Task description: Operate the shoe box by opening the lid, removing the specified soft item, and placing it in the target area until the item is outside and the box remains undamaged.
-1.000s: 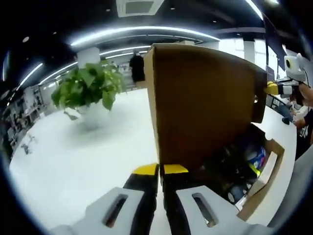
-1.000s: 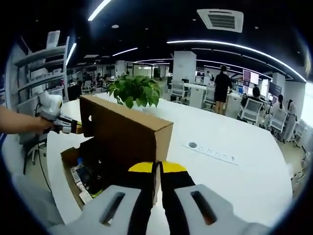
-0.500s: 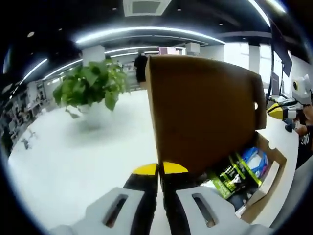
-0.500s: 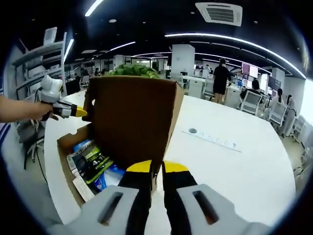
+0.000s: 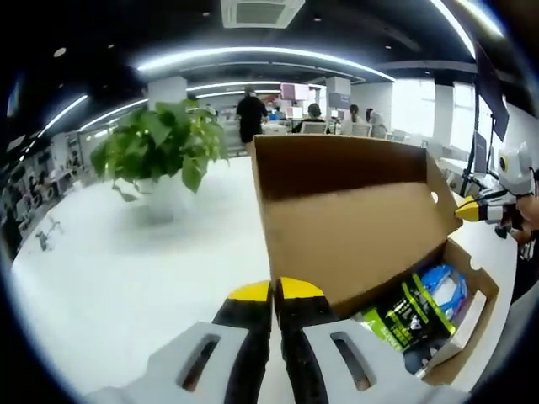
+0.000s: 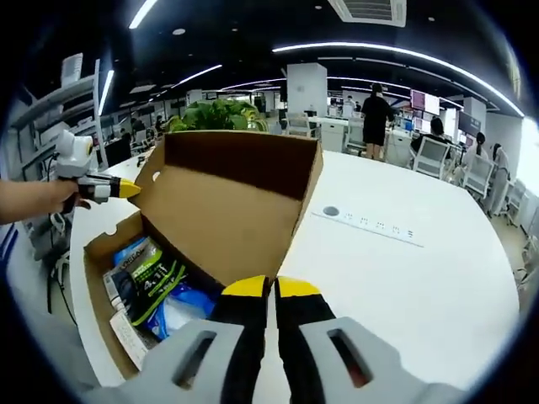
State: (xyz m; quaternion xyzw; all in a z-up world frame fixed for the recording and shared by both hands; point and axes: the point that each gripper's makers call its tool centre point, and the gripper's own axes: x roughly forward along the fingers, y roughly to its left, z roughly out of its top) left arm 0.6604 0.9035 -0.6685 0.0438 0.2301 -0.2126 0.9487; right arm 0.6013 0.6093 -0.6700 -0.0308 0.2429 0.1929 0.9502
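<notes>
— What's in the shoe box right now?

— I'm looking into it with the lid standing open, tilted back on its hinge. Inside, a green-and-black packet is lying on top, with a blue-and-white soft bag just beside it toward my right gripper. I'm seeing the same packet and bag from the left gripper view, still inside the box, which is sitting on a white table. A potted plant is standing behind it on the table.

— And the tongs?

— I'm keeping my right gripper clenched on the lid's near corner edge, yellow tips pressed together. My left gripper is doing the same on the opposite end of the lid, jaws pinched tight.
</notes>
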